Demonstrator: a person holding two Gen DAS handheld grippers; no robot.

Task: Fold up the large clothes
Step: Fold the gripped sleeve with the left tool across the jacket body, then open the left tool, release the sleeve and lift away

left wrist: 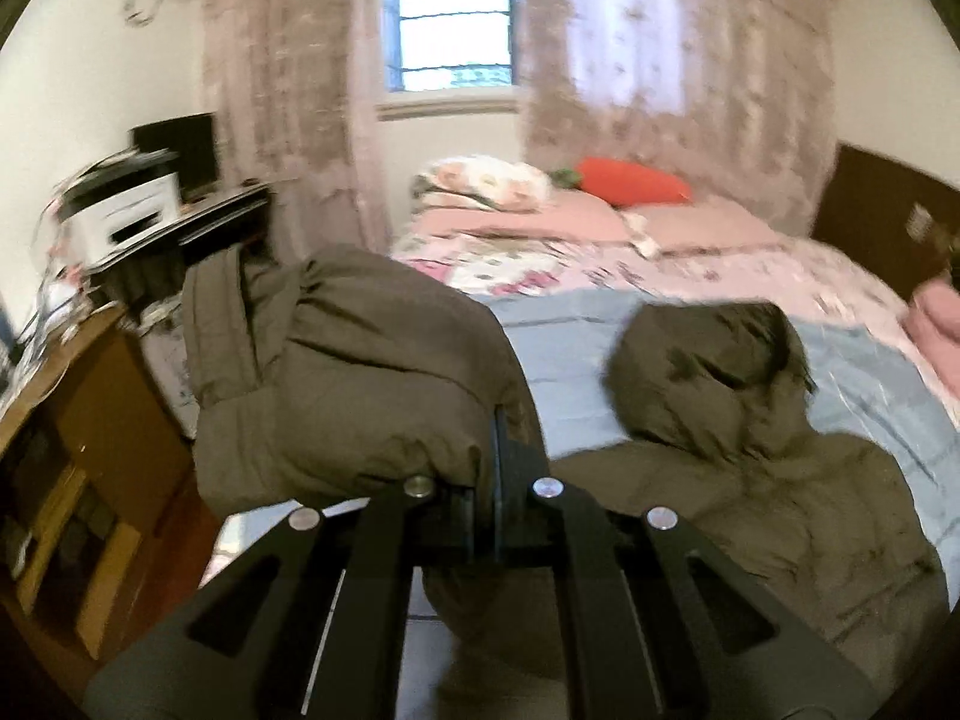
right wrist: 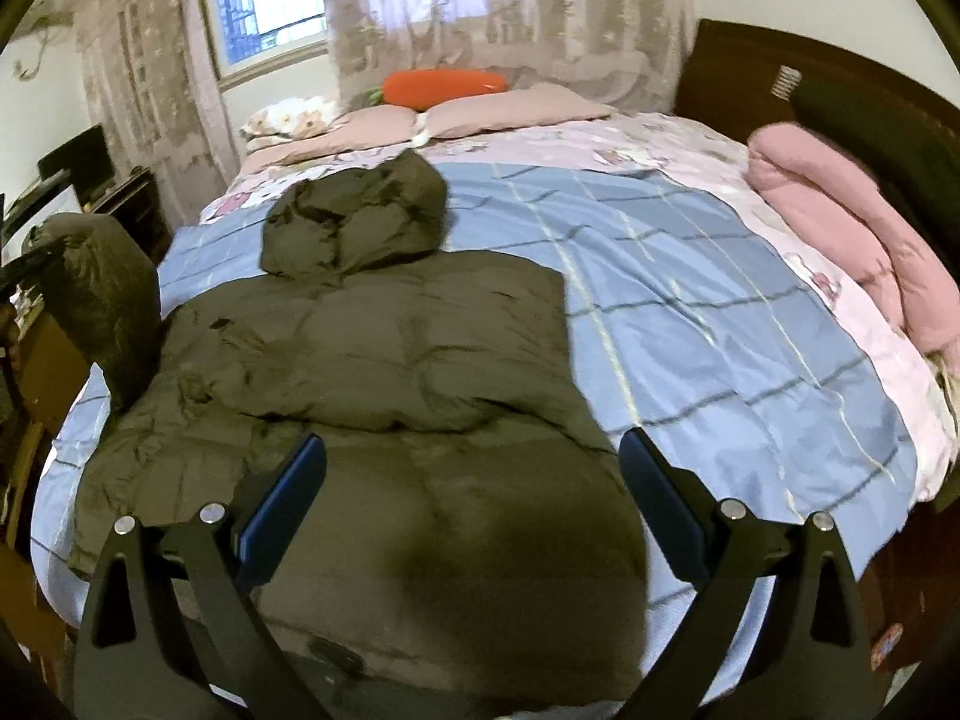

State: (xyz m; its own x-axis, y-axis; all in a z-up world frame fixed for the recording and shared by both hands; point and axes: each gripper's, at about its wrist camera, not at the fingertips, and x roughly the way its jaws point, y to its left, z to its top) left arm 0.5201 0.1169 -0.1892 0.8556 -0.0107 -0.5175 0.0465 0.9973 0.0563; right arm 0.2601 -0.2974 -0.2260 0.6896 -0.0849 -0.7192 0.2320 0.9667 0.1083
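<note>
An olive-brown hooded puffer jacket (right wrist: 384, 354) lies flat on the bed, hood (right wrist: 360, 222) toward the pillows. My left gripper (left wrist: 486, 468) is shut on the jacket's left sleeve (left wrist: 360, 384) and holds it lifted above the bed's left edge; the raised sleeve also shows in the right wrist view (right wrist: 102, 300). The jacket body and hood (left wrist: 708, 378) lie to its right. My right gripper (right wrist: 474, 480) is open and empty, hovering over the jacket's lower part, its fingers (right wrist: 288, 498) straddling the hem area.
The bed has a blue checked quilt (right wrist: 690, 312), pink pillows (right wrist: 510, 105), an orange carrot cushion (right wrist: 444, 84) and a folded pink blanket (right wrist: 840, 210) at the right. A wooden desk with a printer (left wrist: 126, 210) stands left of the bed. A dark headboard (right wrist: 810, 90) is at the right.
</note>
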